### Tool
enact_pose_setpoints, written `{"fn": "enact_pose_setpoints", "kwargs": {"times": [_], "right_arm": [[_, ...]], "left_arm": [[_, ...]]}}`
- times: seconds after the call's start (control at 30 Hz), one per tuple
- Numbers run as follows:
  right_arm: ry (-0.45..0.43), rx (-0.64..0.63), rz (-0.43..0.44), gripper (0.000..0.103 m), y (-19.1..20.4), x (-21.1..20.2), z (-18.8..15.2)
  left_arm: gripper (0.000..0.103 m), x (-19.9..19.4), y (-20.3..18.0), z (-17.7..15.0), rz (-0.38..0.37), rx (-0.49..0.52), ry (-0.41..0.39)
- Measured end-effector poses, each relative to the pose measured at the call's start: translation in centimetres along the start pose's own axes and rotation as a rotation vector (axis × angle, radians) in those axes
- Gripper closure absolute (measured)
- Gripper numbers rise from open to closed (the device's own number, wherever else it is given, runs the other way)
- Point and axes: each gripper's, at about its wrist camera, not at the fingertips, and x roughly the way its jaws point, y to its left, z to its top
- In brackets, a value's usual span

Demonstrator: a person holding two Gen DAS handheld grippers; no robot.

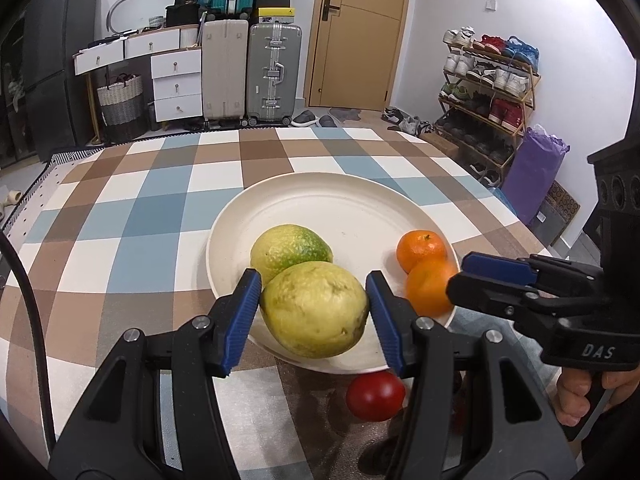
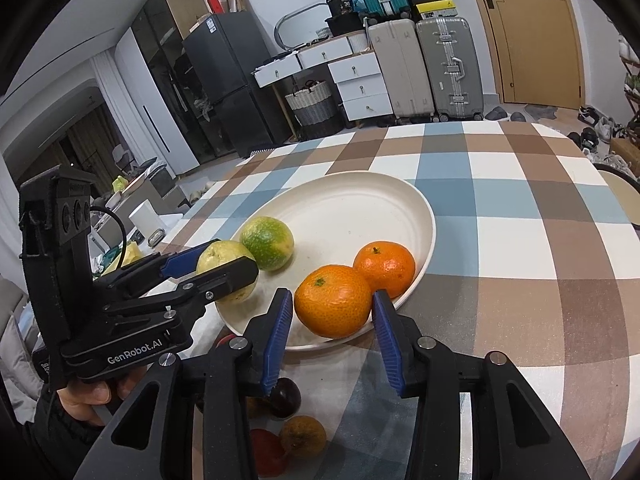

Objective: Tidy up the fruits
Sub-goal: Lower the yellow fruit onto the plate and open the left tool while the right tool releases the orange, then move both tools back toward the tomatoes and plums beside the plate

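A cream plate [image 1: 352,216] [image 2: 352,208] sits on the checked tablecloth. On it lie a green-yellow fruit [image 1: 290,249] [image 2: 267,242] and a small orange [image 1: 421,249] [image 2: 385,266]. My left gripper [image 1: 314,312] [image 2: 216,270] brackets a pale yellow-green fruit [image 1: 316,310] [image 2: 224,260] at the plate's near rim; a thin gap shows at each pad. My right gripper [image 2: 332,312] [image 1: 464,276] brackets a larger orange [image 2: 333,300] [image 1: 428,288] on the plate's near edge, pads close to its sides.
A red fruit [image 1: 375,396] lies on the cloth just in front of the plate. In the right wrist view a dark round fruit [image 2: 285,396], a brownish orange one [image 2: 302,436] and a red one [image 2: 267,452] lie below the fingers. The table edge is at left.
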Motion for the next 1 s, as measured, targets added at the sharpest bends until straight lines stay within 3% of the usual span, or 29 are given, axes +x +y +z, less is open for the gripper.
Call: {"fn": "enact_pose_setpoints", "kwargs": {"times": [0.17, 0.23, 0.27, 0.37, 0.47, 0.63, 0.73, 1.0], "right_arm": [[-0.021, -0.005, -0.027, 0.051, -0.2, -0.4, -0.1], [-0.022, 0.002, -0.043, 0.041, -0.4, -0.4, -0.2], [-0.029, 0.01, -0.05, 0.031, -0.5, -0.6, -0.2], [-0.05, 0.012, -0.051, 0.022, -0.7, -1.1, -0.3], [-0.06, 0.007, -0.078, 0.01, -0.7, -1.3, -0.5], [-0.05, 0.012, -0.063, 0.002, -0.9, -1.2, -0.6], [-0.064, 0.009, -0.051, 0.0, -0.9, -1.5, -0.7], [-0.082, -0.003, -0.028, 0.0, -0.7, -1.8, -0.8]], "left_arm": [[0.049, -1.1, 0.6, -0.3, -0.01, -0.011, -0.026], [0.039, -1.3, 0.7, -0.5, -0.014, -0.012, -0.023], [0.032, -1.4, 0.7, -0.5, -0.009, -0.014, -0.025], [0.022, -2.0, 0.8, -0.7, -0.008, -0.017, -0.04], [0.021, -2.3, 0.8, -1.0, -0.001, -0.011, -0.029], [0.015, -3.4, 0.4, -1.9, 0.016, 0.022, -0.021], [0.0, -4.3, 0.4, -2.3, 0.033, 0.024, -0.042], [0.0, -6.3, 1.1, -3.7, 0.045, 0.0, -0.048]]}}
